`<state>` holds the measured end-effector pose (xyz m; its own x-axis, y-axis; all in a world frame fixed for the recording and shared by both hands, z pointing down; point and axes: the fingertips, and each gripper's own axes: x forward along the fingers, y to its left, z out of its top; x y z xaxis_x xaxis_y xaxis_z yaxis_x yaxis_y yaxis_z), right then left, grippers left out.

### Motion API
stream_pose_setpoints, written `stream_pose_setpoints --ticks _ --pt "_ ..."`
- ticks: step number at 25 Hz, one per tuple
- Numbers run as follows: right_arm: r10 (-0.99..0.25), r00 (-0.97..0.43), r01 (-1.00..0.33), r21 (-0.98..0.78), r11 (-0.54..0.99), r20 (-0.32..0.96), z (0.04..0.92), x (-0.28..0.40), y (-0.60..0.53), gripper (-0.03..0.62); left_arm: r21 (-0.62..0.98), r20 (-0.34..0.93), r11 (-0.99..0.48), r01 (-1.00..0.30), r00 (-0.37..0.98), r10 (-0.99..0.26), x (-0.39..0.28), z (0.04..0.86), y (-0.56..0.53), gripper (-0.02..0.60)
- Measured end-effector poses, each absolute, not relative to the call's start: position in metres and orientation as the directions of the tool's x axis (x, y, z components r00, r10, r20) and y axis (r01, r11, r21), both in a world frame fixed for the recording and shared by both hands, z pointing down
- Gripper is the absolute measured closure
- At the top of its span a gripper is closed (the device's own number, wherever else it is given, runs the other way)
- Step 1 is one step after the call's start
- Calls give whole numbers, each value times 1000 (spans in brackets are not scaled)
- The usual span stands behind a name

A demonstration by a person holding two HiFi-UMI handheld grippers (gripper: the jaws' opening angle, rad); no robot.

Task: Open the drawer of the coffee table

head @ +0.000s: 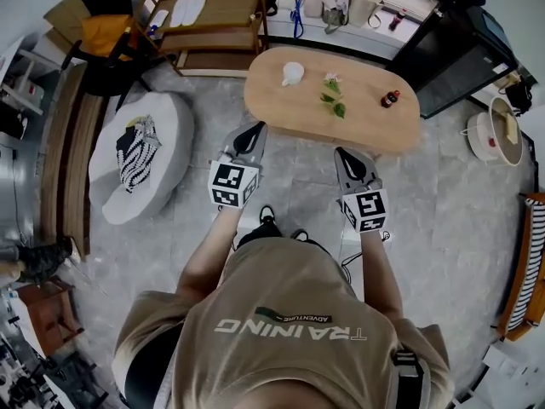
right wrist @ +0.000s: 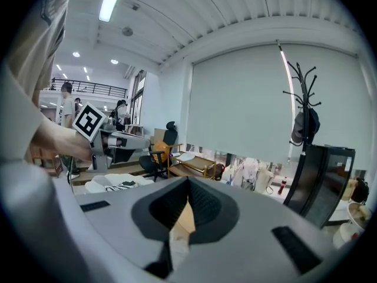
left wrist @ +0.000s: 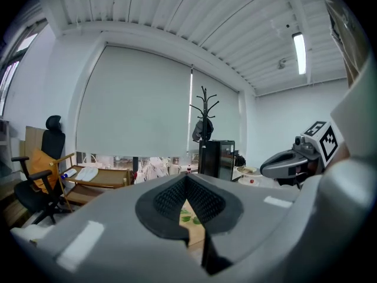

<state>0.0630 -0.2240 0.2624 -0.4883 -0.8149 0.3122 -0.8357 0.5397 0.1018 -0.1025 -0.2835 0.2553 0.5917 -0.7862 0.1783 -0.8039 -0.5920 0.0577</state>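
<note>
Pouf [head: 166,130] at left. Left gripper [head: 252,133]: jaws together, empty, near table [head: 375,124] front-left edge. Cup [head: 292,73], sprig [head: 334,97], bottle [head: 390,99] on top. Right gripper [head: 347,158]: jaws together, empty, near front edge. Drawer out of sight.

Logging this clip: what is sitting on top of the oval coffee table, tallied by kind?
On the coffee table:
white cup: 1
flower sprig: 1
small red bottle: 1
Total: 3
</note>
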Motion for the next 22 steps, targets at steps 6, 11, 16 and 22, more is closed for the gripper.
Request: stream_pose_setpoints --ticks 6,11,16,22 --pt "-804 -512 -831 66 553 302 277 107 -208 589 23 195 -579 -815 572 -797 -64 260 -257 575" --pt "-793 -513 -827 57 559 329 323 117 -227 589 24 176 -564 -825 559 -810 -52 275 -268 575" --pt "-792 -526 -814 86 575 310 359 109 -273 589 21 132 -564 -825 562 -817 -44 309 -308 575" --pt "-782 -557 -792 107 602 279 416 92 -317 589 69 162 -507 -859 511 -844 -52 386 -347 575"
